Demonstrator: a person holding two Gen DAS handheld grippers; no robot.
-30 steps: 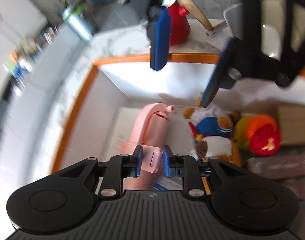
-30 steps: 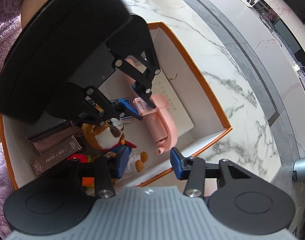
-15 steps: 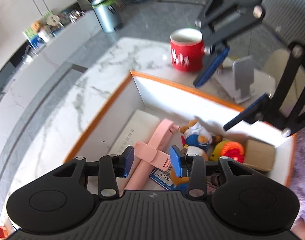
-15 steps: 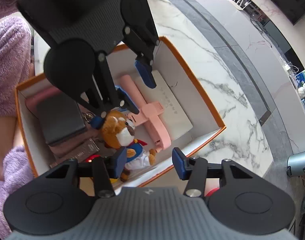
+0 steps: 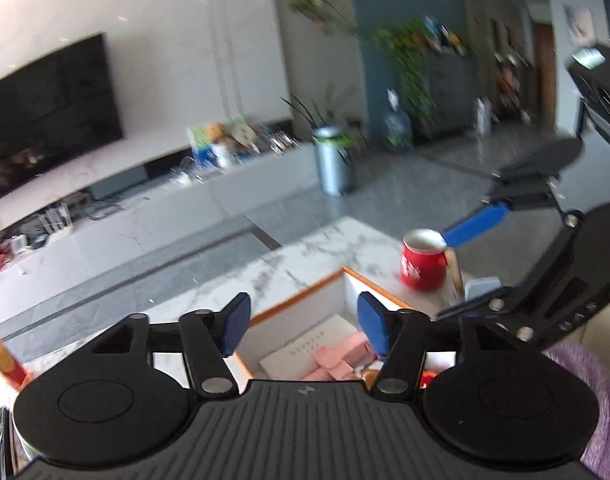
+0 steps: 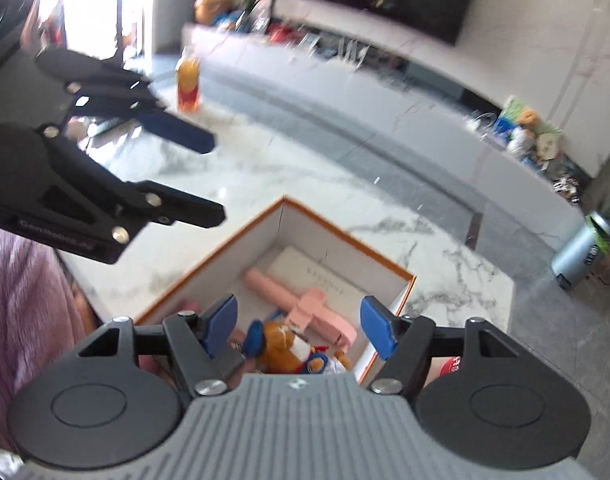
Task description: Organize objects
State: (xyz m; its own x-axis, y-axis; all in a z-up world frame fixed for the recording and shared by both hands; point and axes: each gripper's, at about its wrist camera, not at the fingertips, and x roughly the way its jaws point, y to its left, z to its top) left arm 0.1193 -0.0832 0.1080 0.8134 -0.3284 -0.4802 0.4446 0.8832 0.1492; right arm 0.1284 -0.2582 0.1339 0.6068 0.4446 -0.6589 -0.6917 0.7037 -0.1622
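Your left gripper [image 5: 303,322] and right gripper [image 6: 299,326]: jaws apart, empty, above box [image 6: 347,236]. Pink stick [image 6: 301,300] lies inside box beside bear [image 6: 283,346]. Red mug [image 5: 421,264] on desk just past box.

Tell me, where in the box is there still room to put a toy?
The free patch is the far corner of the orange-edged box, over the flat white card, between the box walls and the pink stick. The near end is crowded with the plush bear and other things.

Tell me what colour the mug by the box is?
Red; the mug shows best in the left wrist view.
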